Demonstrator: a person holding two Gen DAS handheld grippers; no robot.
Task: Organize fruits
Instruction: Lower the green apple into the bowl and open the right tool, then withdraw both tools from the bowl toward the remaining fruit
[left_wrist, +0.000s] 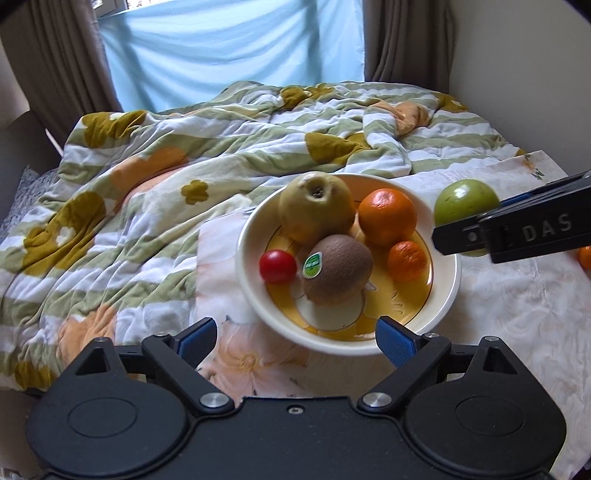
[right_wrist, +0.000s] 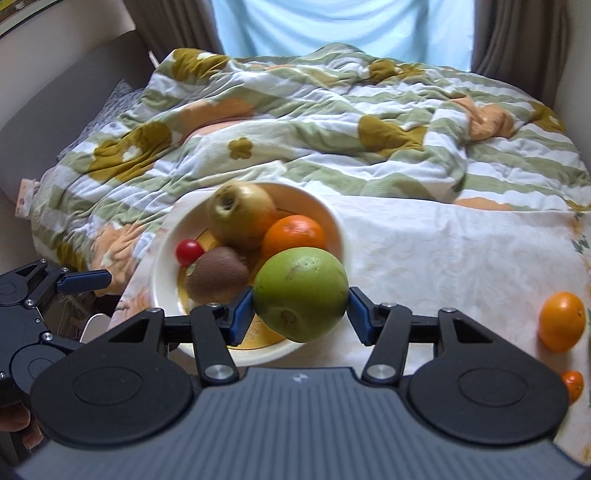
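A cream bowl (left_wrist: 255, 295) (right_wrist: 164, 291) stands on a white cloth on the bed. It holds a yellow-green pear (left_wrist: 314, 206), a kiwi (left_wrist: 343, 269), a cherry tomato (left_wrist: 277, 266), an orange (left_wrist: 386, 216) and a small mandarin (left_wrist: 406, 260). My right gripper (right_wrist: 300, 308) is shut on a green apple (right_wrist: 301, 291) (left_wrist: 463, 201) and holds it above the bowl's right rim. My left gripper (left_wrist: 295, 338) is open and empty at the bowl's near rim. An orange (right_wrist: 561, 320) and a small mandarin (right_wrist: 573, 384) lie on the cloth to the right.
A crumpled striped floral quilt (left_wrist: 147, 177) covers the bed behind and left of the bowl. The white cloth (right_wrist: 443, 258) spreads to the right. Curtains and a window stand at the back, with a wall on the right.
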